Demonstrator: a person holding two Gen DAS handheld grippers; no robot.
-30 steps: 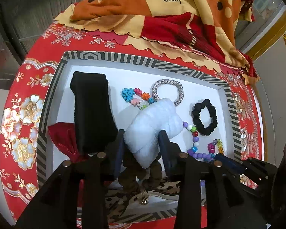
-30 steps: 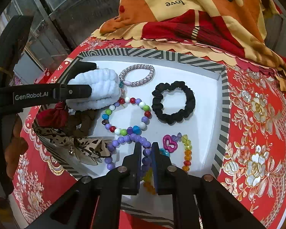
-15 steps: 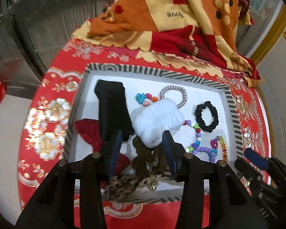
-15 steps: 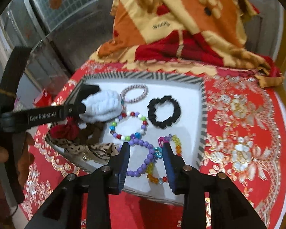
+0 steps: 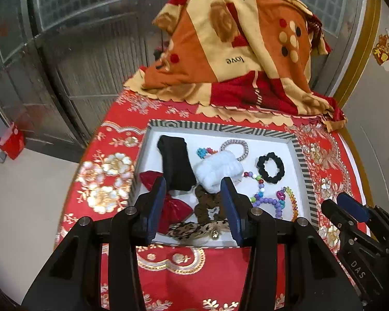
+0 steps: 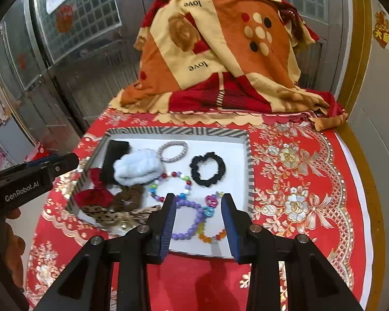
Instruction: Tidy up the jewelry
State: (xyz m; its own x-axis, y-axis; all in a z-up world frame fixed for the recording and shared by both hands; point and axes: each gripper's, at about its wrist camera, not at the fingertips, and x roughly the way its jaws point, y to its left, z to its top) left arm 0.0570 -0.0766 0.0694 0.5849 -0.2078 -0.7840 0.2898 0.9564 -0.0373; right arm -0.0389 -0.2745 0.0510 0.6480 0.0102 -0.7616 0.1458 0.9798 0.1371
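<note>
Your jewelry sat in the tray (image 6: 249,160): white scrunchie (image 5: 219,167) near its middle, black scrunchie (image 6: 207,169) toward the right edge, purple bracelet (image 6: 192,216) at the near edge. Your left gripper (image 5: 194,204) and right gripper (image 6: 197,219) hovered, jaws spread, empty.

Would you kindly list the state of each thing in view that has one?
left gripper: open, holding nothing.
right gripper: open, holding nothing.
white scrunchie: lying free in the tray.
purple bead bracelet: lying flat in the tray.
black scrunchie: lying flat, apart from the beads.
</note>
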